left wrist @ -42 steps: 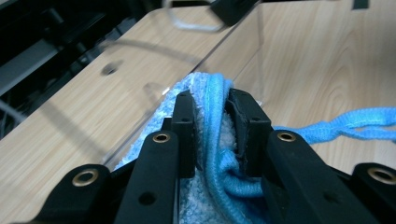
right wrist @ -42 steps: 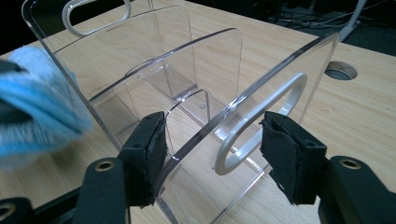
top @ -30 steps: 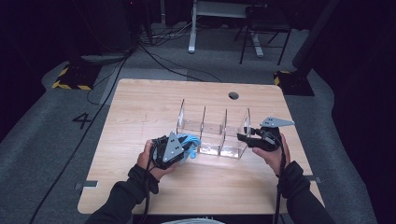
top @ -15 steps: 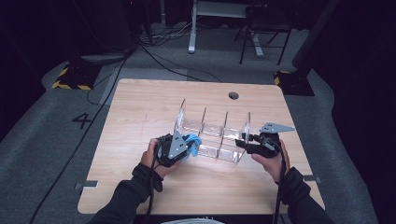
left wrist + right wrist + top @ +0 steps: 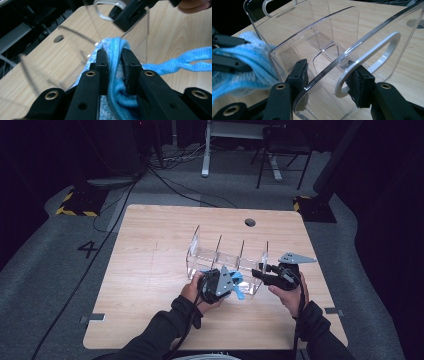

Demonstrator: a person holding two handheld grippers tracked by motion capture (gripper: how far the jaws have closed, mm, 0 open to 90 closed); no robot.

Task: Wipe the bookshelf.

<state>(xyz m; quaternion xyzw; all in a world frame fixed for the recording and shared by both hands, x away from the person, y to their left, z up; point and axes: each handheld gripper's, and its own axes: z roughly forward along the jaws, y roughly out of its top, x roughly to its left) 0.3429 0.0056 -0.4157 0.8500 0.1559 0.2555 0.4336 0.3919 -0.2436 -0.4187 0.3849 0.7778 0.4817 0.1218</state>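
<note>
High view: left gripper (image 5: 234, 285) — jaws clamped on blue cloth (image 5: 237, 281) — was carried rightward along clear organizer (image 5: 227, 260) near wall; wiping judged underway. Right gripper (image 5: 261, 272) was clamped on organizer end wall, steadying.

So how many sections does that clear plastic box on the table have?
3, side by side in the clear box, split by two upright dividers: one at the left end, one in the middle, one at the right end by the right gripper. None looks hidden.
</note>
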